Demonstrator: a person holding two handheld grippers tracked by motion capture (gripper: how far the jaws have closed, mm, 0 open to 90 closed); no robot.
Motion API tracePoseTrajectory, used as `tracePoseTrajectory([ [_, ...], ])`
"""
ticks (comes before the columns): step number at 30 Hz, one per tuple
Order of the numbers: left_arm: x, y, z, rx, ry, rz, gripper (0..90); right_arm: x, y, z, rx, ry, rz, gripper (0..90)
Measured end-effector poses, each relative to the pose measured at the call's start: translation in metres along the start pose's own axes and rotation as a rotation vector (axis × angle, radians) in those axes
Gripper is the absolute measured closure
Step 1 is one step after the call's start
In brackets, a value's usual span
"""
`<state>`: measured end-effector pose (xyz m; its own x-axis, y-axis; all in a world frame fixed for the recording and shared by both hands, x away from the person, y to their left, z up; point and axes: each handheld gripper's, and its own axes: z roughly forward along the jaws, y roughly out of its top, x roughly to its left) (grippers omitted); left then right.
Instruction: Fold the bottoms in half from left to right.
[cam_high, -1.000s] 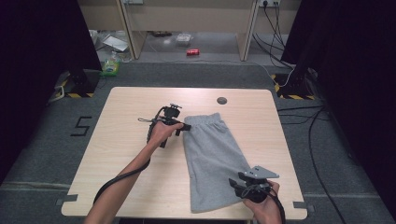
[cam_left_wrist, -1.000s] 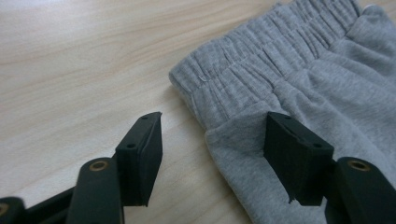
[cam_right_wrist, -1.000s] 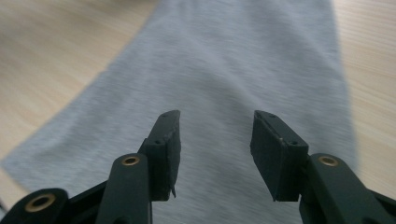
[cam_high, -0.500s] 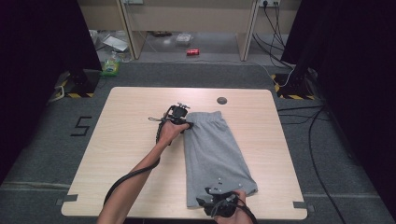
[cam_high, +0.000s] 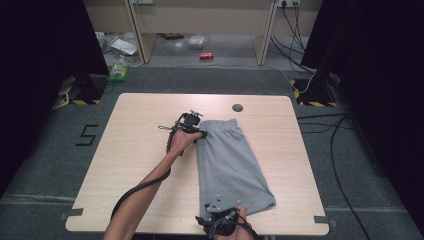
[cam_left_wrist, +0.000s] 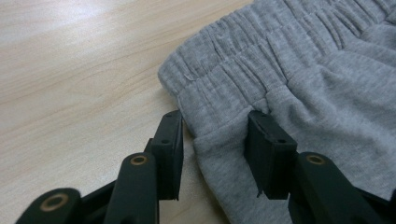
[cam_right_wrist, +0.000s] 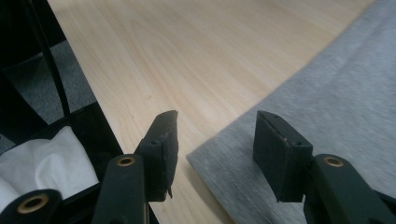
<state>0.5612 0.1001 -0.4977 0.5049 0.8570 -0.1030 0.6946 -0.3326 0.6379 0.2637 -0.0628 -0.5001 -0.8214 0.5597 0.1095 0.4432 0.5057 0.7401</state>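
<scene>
Plain grey shorts (cam_high: 231, 160) — pale wood-grain table (cam_high: 135, 150); black grippers (cam_high: 192, 125).

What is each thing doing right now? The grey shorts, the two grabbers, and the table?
grey shorts: folded, flat on the table.
left gripper: open, jaws straddling the waistband edge.
right gripper: open, jaws straddling the hem corner.
table: wooden top, shorts lying on its right half.

Matte black two-jaw grippers (cam_left_wrist: 215, 140) with square fingers (cam_right_wrist: 280, 149), brass-ringed pivot holes, trailing black cable (cam_high: 140, 187); bare forearms.
</scene>
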Motion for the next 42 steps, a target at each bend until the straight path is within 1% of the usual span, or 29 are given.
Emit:
tracePoseTrajectory([
  [2,0.0,0.0,0.0,-0.001,0.0,0.0,58.0,0.002,0.0,0.005,0.009,-0.003,-0.004,50.2],
  [4,0.0,0.0,0.0,-0.001,0.0,0.001,58.0,0.003,-0.001,0.011,0.029,-0.019,-0.017,50.6],
  [6,0.0,0.001,0.001,-0.001,0.0,0.001,58.1,0.003,-0.002,0.013,0.04,-0.027,-0.02,51.0],
  [7,0.0,0.001,0.001,-0.002,0.001,0.003,58.4,0.003,-0.003,0.014,0.034,-0.036,-0.031,52.1],
  [9,-0.001,0.001,0.001,-0.001,0.006,0.018,59.7,0.004,-0.003,0.014,0.043,-0.063,-0.065,59.7],
  [10,-0.002,0.002,0.001,0.0,0.009,0.023,59.7,0.004,-0.003,0.014,0.043,-0.063,-0.065,59.7],
  [11,-0.003,0.002,0.001,0.0,0.011,0.027,60.7,0.005,-0.003,0.014,0.044,-0.075,-0.08,63.2],
  [12,-0.004,0.003,0.001,0.001,0.016,0.033,61.7,0.005,-0.003,0.014,0.05,-0.08,-0.082,66.3],
  [13,-0.004,0.003,0.002,0.0,0.019,0.038,62.6,0.004,-0.002,0.014,0.055,-0.083,-0.069,70.2],
  [15,-0.005,0.004,0.002,-0.003,0.024,0.045,64.0,0.002,0.0,0.015,0.053,-0.09,-0.092,76.7],
  [16,-0.005,0.004,0.002,-0.003,0.023,0.047,64.6,0.002,0.002,0.017,0.05,-0.083,-0.105,79.9],
  [17,-0.005,0.004,0.002,-0.004,0.021,0.048,64.6,0.002,0.002,0.017,0.05,-0.083,-0.105,79.9],
  [21,-0.001,0.004,0.002,-0.002,0.014,0.059,66.0,0.004,0.007,0.024,0.043,-0.057,-0.098,81.9],
  [22,0.0,0.004,0.001,-0.002,0.015,0.061,67.0,0.005,0.011,0.03,0.042,-0.043,-0.098,82.2],
  [23,0.001,0.004,0.001,-0.002,0.018,0.064,67.0,0.005,0.011,0.03,0.042,-0.043,-0.098,82.2],
  [24,0.003,0.003,0.0,-0.001,0.021,0.066,67.3,0.006,0.015,0.034,0.04,-0.039,-0.102,82.3],
  [26,0.007,0.003,-0.001,0.002,0.028,0.074,67.5,0.009,0.021,0.043,0.041,-0.018,-0.106,82.4],
  [27,0.008,0.003,-0.001,0.0,0.031,0.074,67.8,0.012,0.026,0.05,0.039,-0.003,-0.106,82.5],
  [29,0.012,0.002,-0.003,0.006,0.037,0.081,68.0,0.015,0.032,0.057,0.036,0.005,-0.127,82.5],
  [30,0.014,0.001,-0.004,0.007,0.041,0.081,68.2,0.017,0.034,0.059,0.04,0.017,-0.12,82.5],
  [32,0.019,-0.001,-0.007,0.011,0.047,0.082,68.3,0.02,0.039,0.066,0.036,0.026,-0.13,82.6],
  [35,0.029,-0.004,-0.011,0.014,0.052,0.073,68.3,0.024,0.045,0.074,0.037,0.044,-0.118,82.7],
  [37,0.035,-0.007,-0.014,0.018,0.055,0.071,68.3,0.027,0.049,0.08,0.033,0.064,-0.123,82.7],
  [40,0.042,-0.01,-0.018,0.021,0.06,0.074,68.3,0.03,0.052,0.084,0.033,0.072,-0.126,82.7],
  [41,0.045,-0.011,-0.02,0.021,0.059,0.072,68.3,0.031,0.054,0.086,0.033,0.071,-0.134,82.7],
  [42,0.047,-0.013,-0.021,0.018,0.057,0.067,68.3,0.033,0.055,0.088,0.03,0.08,-0.131,82.6],
])
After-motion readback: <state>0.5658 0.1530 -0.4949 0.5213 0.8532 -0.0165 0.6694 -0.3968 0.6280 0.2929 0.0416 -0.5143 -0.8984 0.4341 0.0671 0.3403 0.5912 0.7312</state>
